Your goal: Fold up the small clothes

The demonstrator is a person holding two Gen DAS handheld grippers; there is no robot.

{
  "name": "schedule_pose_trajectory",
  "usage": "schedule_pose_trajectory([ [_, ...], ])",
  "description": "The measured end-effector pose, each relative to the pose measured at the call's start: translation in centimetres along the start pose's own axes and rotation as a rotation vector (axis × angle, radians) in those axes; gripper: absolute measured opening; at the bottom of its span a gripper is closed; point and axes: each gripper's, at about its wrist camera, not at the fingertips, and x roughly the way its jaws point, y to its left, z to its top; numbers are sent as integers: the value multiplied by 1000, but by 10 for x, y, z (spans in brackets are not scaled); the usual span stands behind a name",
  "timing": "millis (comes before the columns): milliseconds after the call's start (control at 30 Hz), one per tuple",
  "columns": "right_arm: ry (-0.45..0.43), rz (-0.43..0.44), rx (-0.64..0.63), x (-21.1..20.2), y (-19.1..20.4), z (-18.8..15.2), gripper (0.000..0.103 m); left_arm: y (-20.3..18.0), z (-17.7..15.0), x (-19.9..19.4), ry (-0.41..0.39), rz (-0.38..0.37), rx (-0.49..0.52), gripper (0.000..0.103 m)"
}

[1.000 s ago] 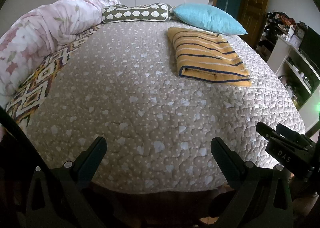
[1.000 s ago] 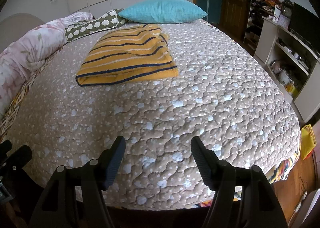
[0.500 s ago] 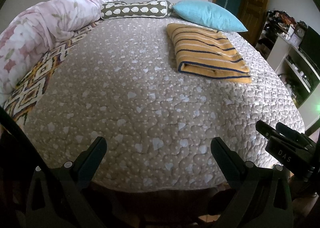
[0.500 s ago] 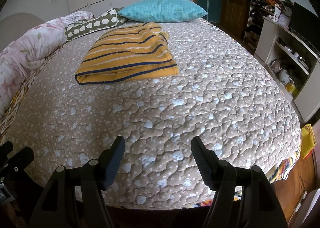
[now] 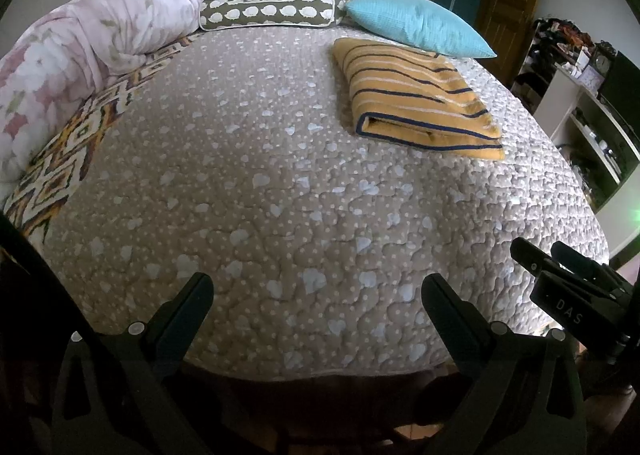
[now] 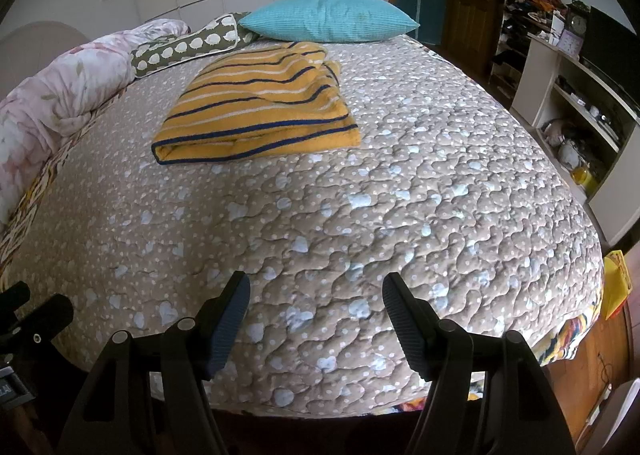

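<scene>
Currently the folded striped garment (image 6: 256, 111) lies on the bed (image 6: 400, 215) just before the blue pillow (image 6: 328, 23), well apart from your grippers. Left gripper (image 5: 318, 299) and right gripper (image 6: 316, 295): both spread wide, empty, at the bed's near edge.

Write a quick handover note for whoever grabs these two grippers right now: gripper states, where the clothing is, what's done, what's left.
Left gripper: jaws open, holding nothing, above the near edge of the bed.
Right gripper: jaws open, holding nothing, also at the near edge.
The yellow striped garment lies folded into a flat stack on the quilted bedspread, on the far part of the bed just in front of the blue pillow.
Done: that garment looks folded; neither gripper touches it.
Left: no other loose clothing shows in either view, so check for more pieces to fold.
</scene>
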Motion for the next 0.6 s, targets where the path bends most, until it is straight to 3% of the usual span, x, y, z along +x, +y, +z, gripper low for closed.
schedule_pose_trajectory([
  [600, 7, 5, -22, 3, 0, 1, 75, 1, -1, 4, 18, -3, -1, 103],
])
